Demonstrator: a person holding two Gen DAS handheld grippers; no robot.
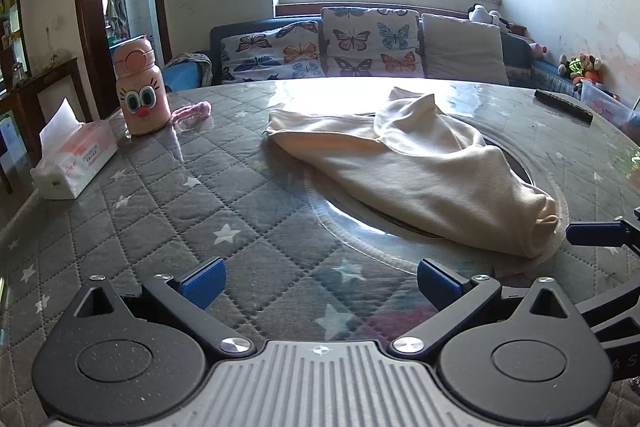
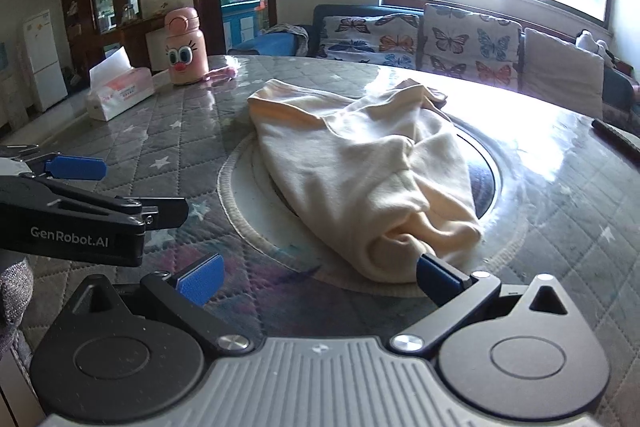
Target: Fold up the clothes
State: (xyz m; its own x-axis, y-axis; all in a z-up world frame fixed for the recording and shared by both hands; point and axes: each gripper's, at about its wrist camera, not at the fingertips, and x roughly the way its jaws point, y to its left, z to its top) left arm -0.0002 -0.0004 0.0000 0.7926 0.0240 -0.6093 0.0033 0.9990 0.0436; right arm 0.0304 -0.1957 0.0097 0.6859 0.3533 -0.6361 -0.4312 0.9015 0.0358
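Note:
A cream garment lies crumpled on the round glass turntable in the middle of the quilted grey table; it also shows in the right wrist view. My left gripper is open and empty, low over the table just short of the garment's near end. My right gripper is open and empty, its right fingertip at the garment's bunched near end. The left gripper also shows at the left in the right wrist view.
A pink cartoon bottle and a tissue box stand at the table's far left. A dark remote lies at the far right. A sofa with butterfly cushions runs behind the table under the window.

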